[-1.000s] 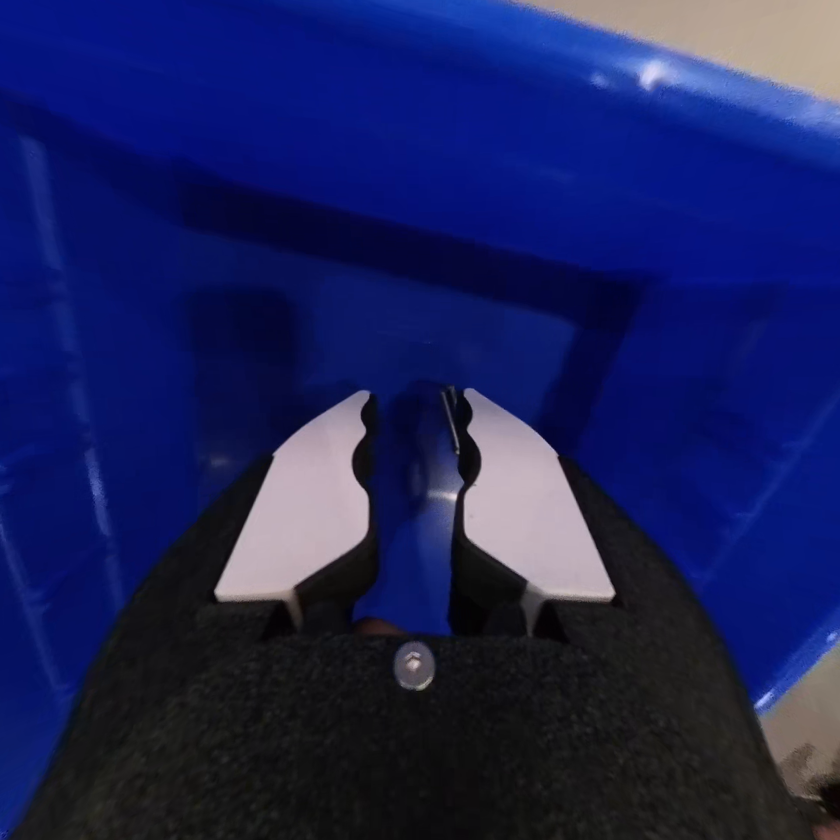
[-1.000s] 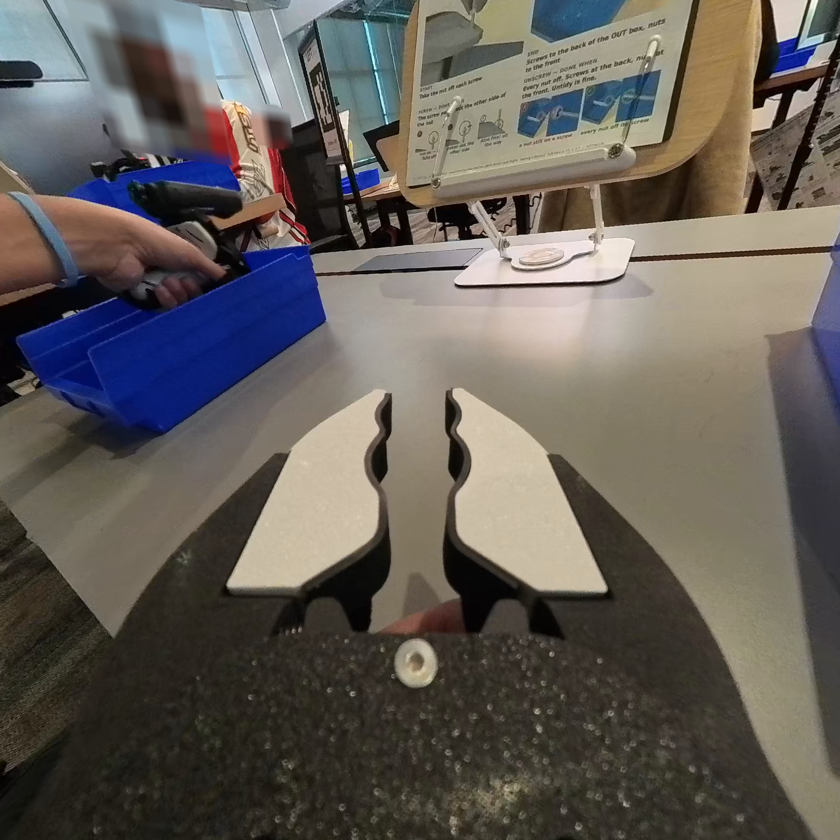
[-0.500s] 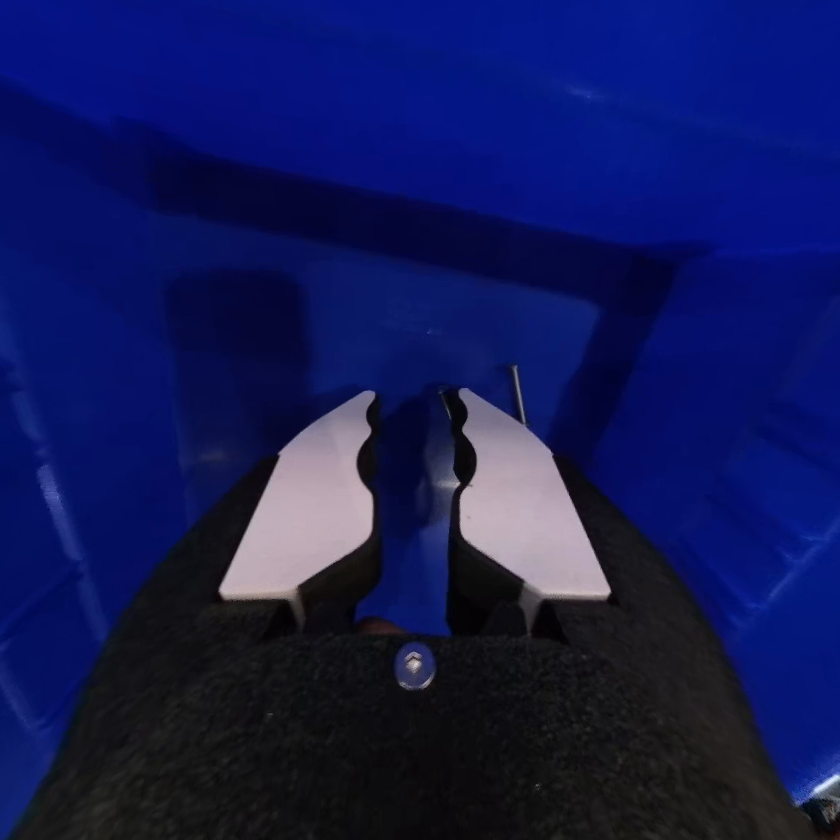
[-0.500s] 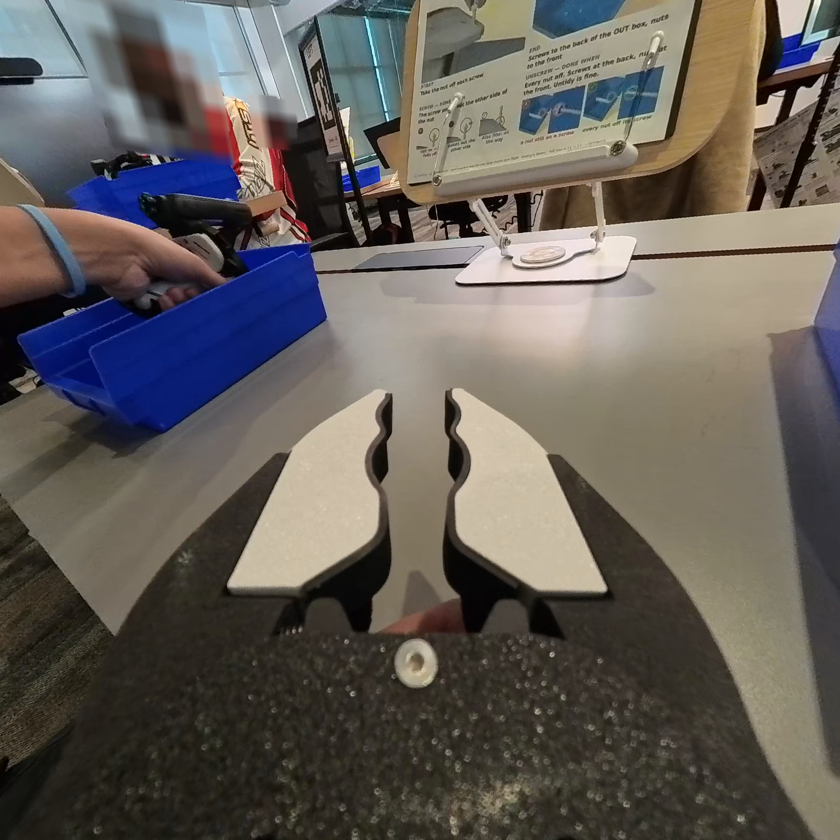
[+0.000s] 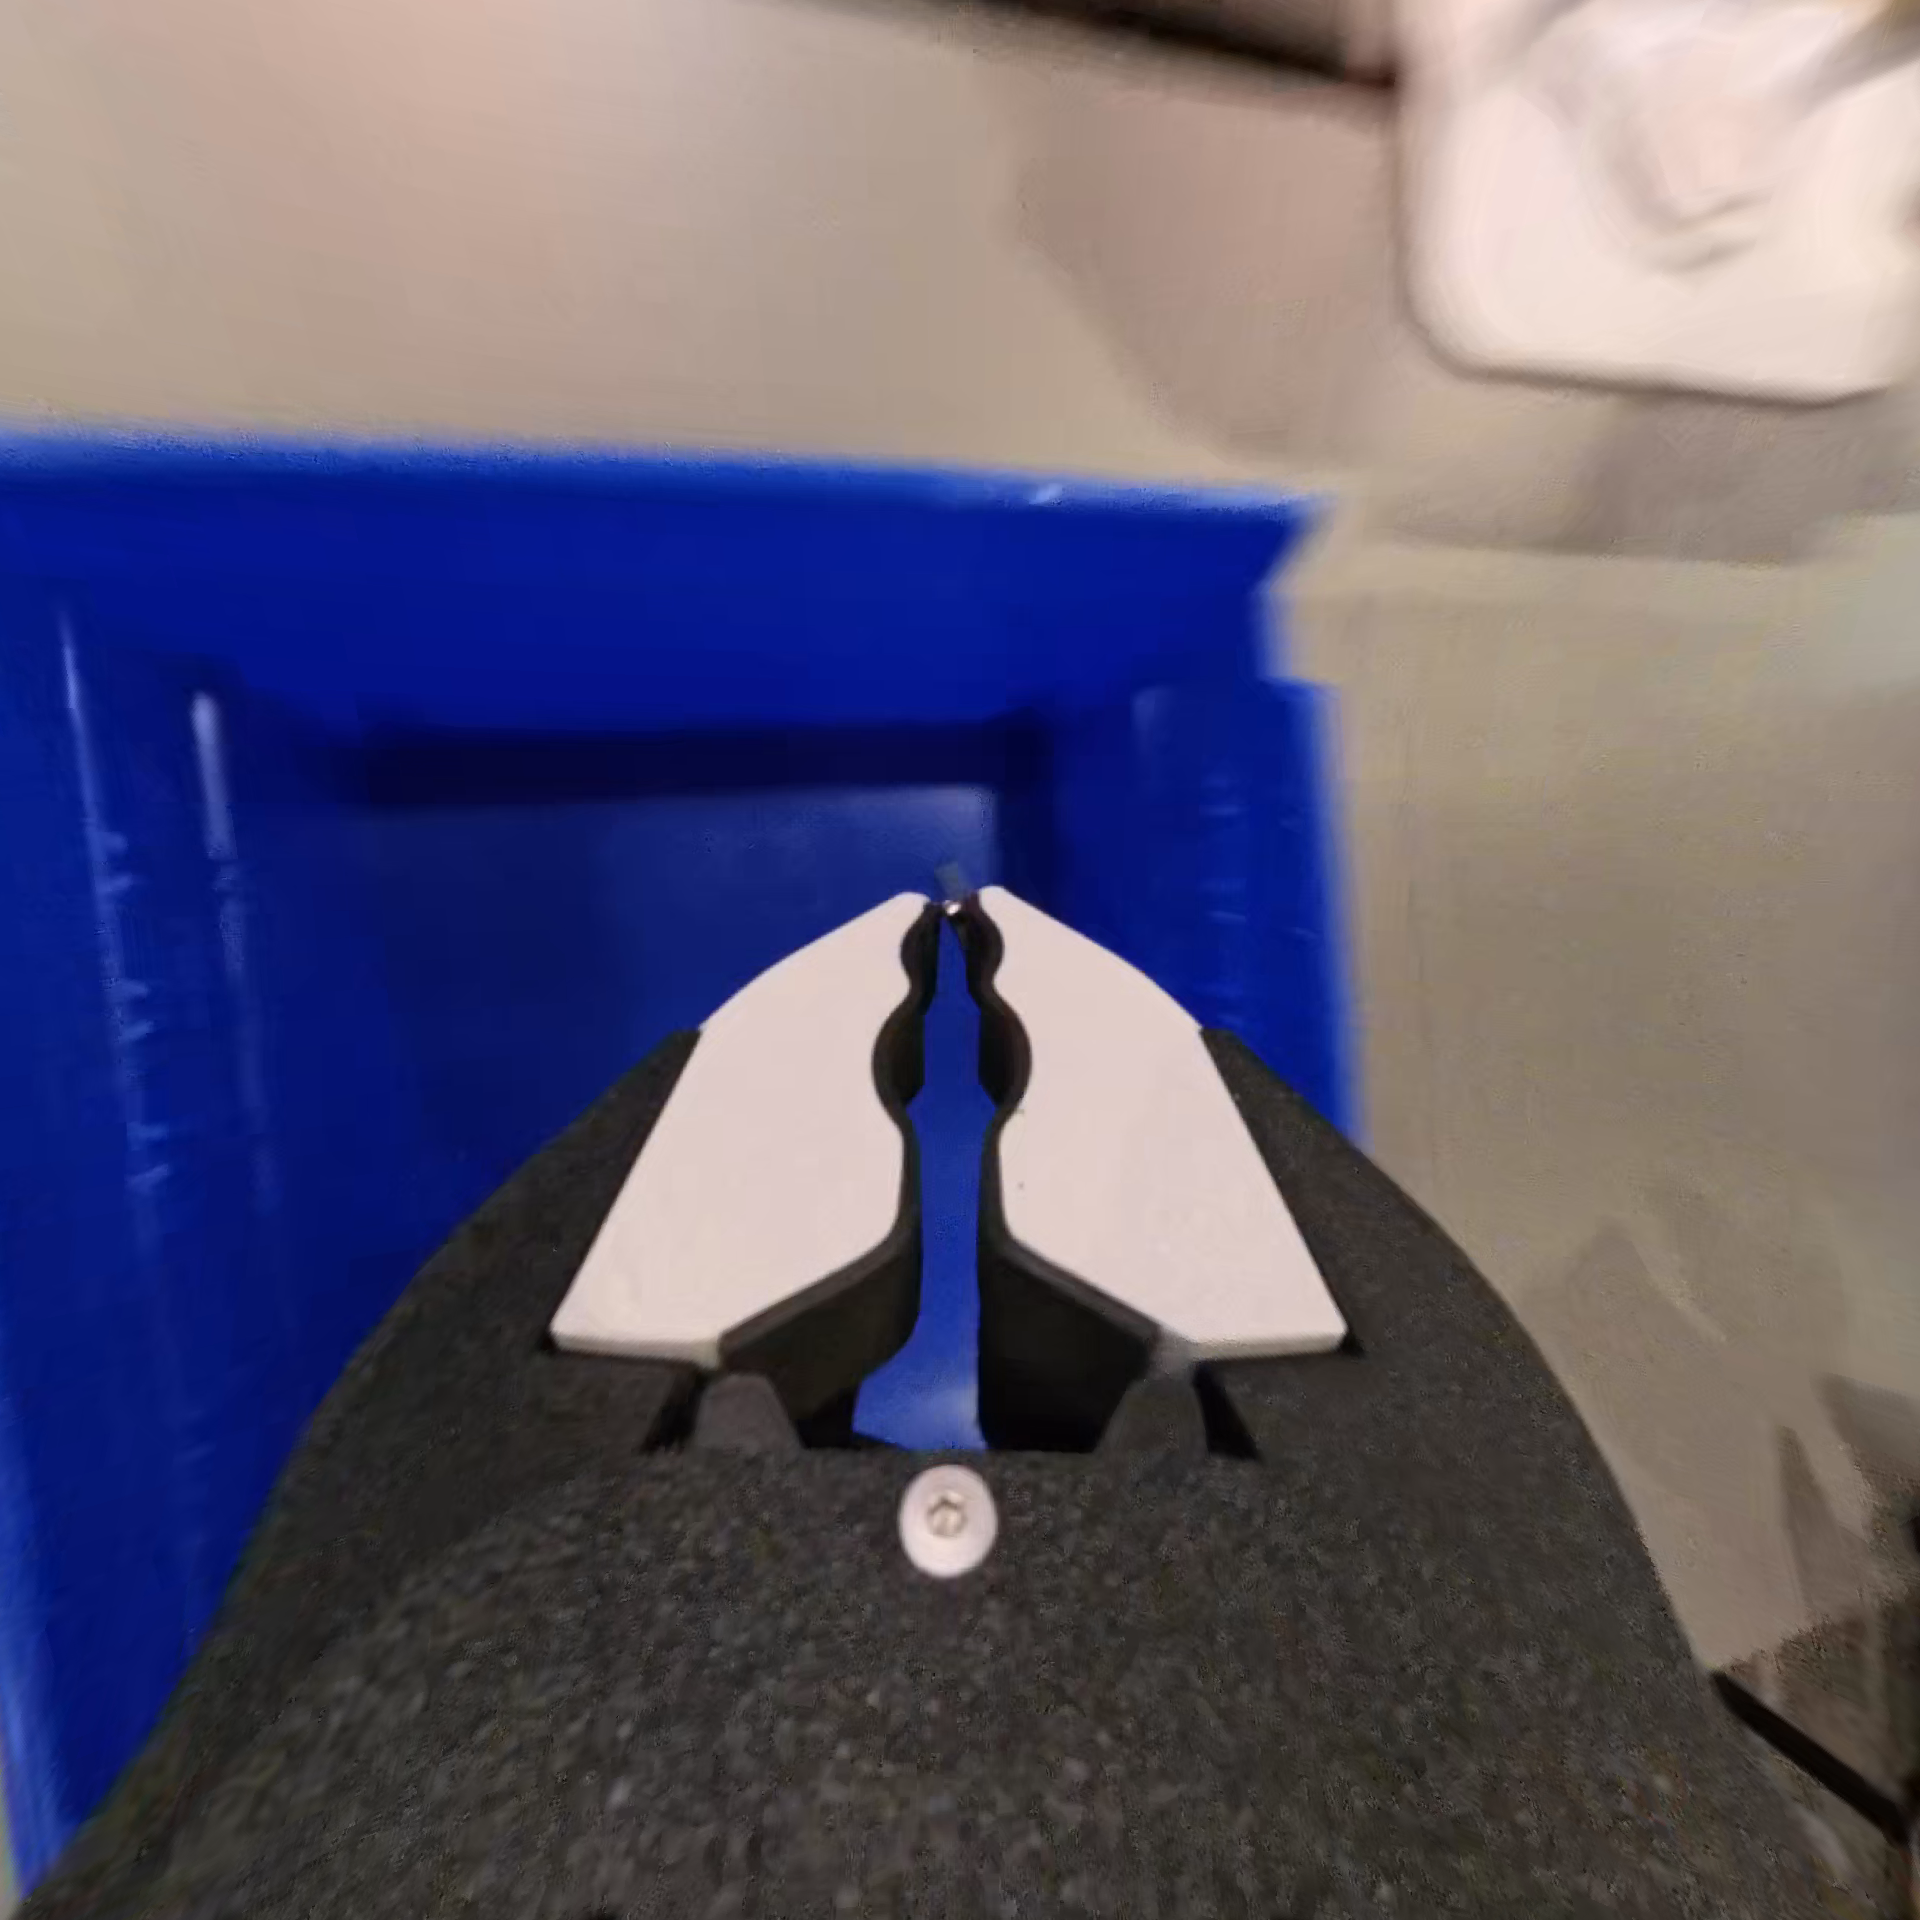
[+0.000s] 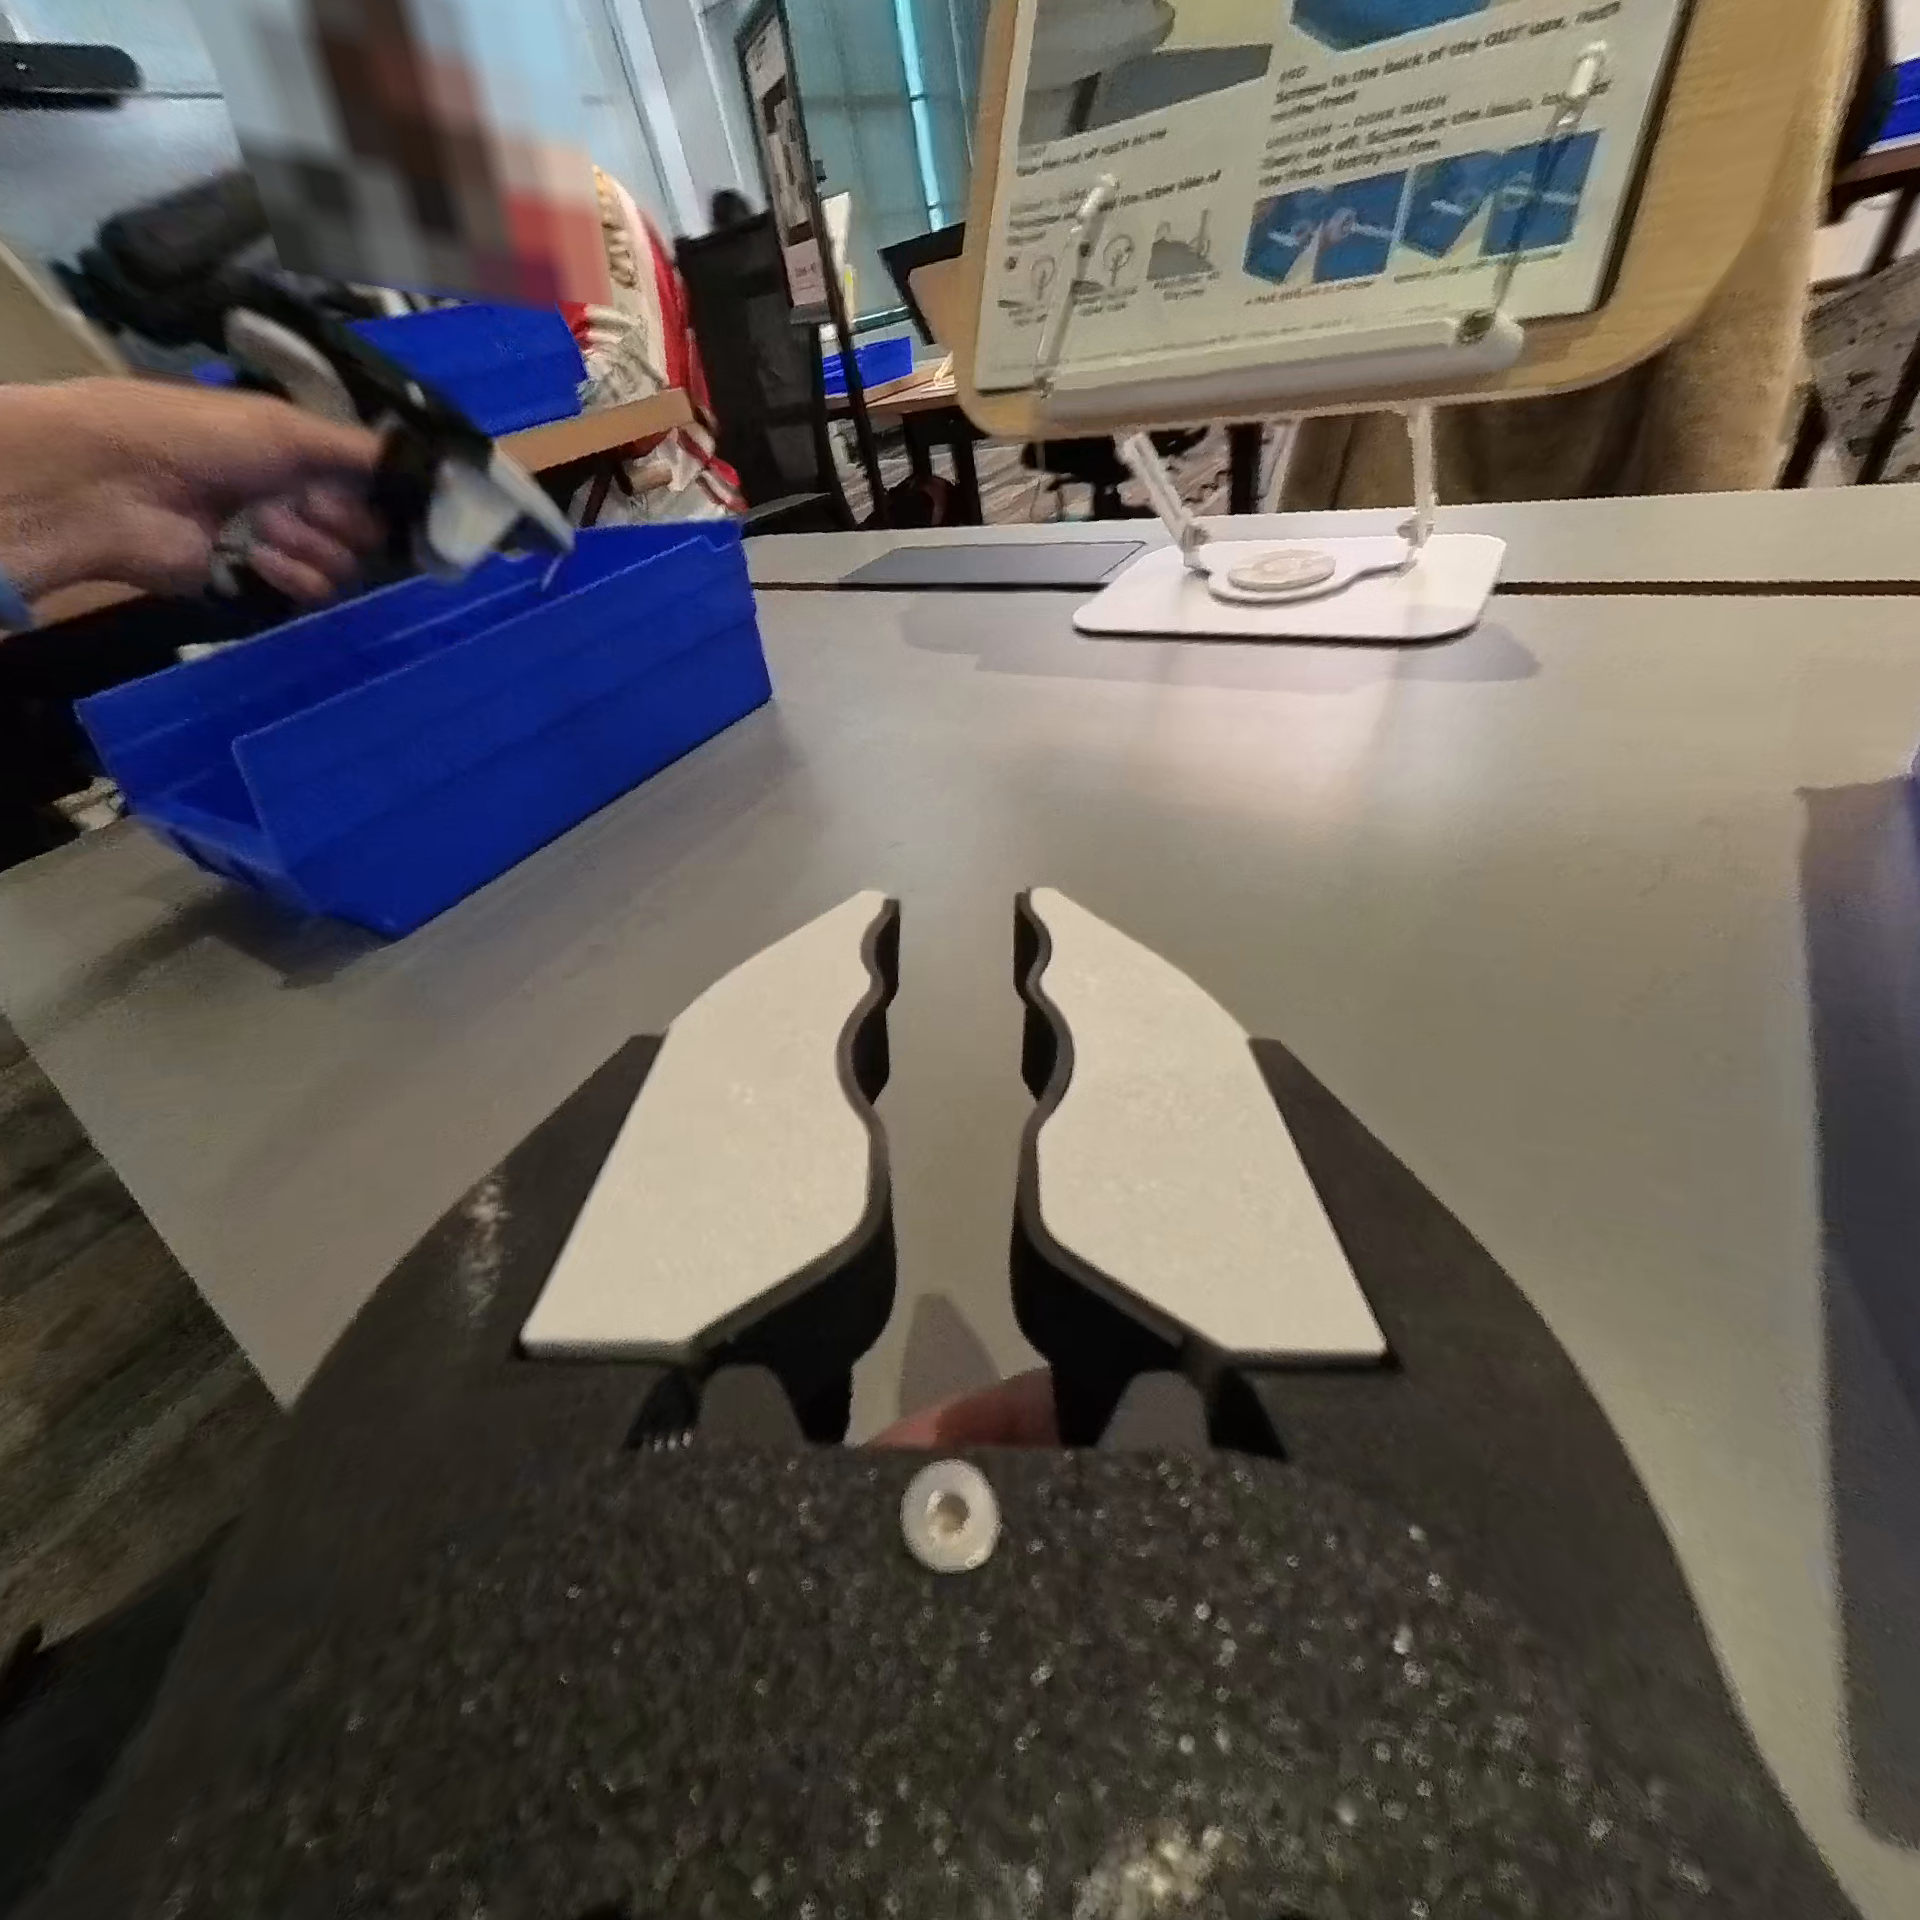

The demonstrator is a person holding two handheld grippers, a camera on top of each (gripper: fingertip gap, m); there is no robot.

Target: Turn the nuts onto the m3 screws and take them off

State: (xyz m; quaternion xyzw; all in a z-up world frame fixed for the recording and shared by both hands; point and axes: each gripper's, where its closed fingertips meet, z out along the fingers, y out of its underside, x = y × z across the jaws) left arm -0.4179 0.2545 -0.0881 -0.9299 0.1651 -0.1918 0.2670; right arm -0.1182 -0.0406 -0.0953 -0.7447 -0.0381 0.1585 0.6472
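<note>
- Left gripper (image 5: 953, 906): jaws nearly closed, pinching a small screw (image 5: 951, 883) at the very tips; only a short stub pokes out past the tips, rest hidden.
- Screw long axis: roughly in line with the fingers, pointing forward and away; in the right wrist view, a thin sliver hanging down from the tips (image 6: 551, 569), too blurred for the exact tilt.
- Nut on it or not: cannot tell, too small.
- Held just above the blue bin (image 5: 623, 582), over its far end near the right wall; motion blur throughout.
- Right gripper (image 6: 956, 914): jaws parted, nothing between them, low over the grey table (image 6: 1299, 831).
- Key relation: screw well to the left and ahead of the right gripper, bin between them; left gripper alone has it.
- Likely next: bring screw toward centre so the empty right gripper can meet it head-on along that axis.
- Second blue bin edge (image 6: 1907, 790) at far right; instruction board on stand (image 6: 1299, 208) beyond.
- Risk: tip-only pinch, screw could pivot or slip.
</note>
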